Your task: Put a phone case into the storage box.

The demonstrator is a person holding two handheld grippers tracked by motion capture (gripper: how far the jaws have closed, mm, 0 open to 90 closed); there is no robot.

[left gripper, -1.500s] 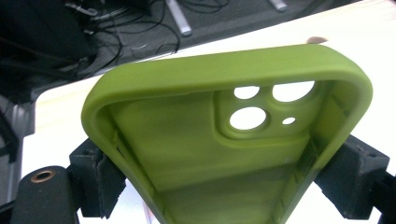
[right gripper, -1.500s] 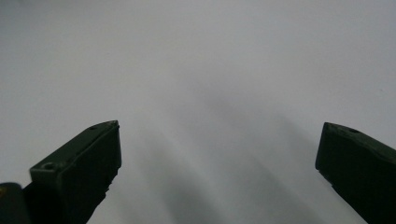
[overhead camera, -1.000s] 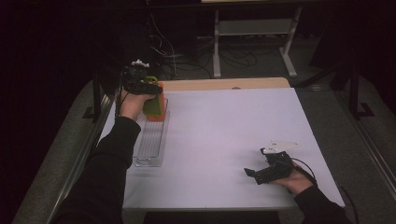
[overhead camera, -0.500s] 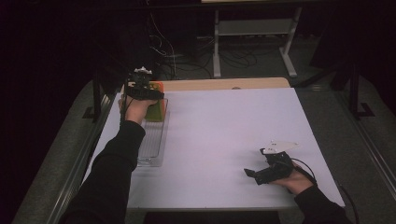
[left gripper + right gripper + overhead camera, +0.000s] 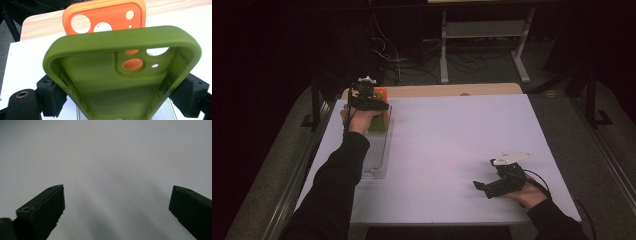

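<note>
In the left gripper view the left gripper [image 5: 120, 97] has its two black jaws pressed against the long sides of an olive-green phone case [image 5: 122, 72], clamped on it near the bottom of the frame with the case's open inside facing the camera. Just behind it, toward the top of that frame, an orange phone case [image 5: 105, 17] stands upright, its camera cut-outs showing through the green one's. In the high view this gripper [image 5: 368, 97] sits at the upper left of the frame, over the far end of a clear plastic tray [image 5: 374, 155] that runs along the left edge of the white table [image 5: 452, 145]; the orange case is at that far end, though whether the green case already rests in the tray cannot be told. The right gripper [image 5: 482, 187] lies at the lower right of the high view, resting on the table in the person's hand, jaws wide apart with nothing between them. By the look of it one case is stowed, the second is nearly placed, and letting go is what remains.
</note>
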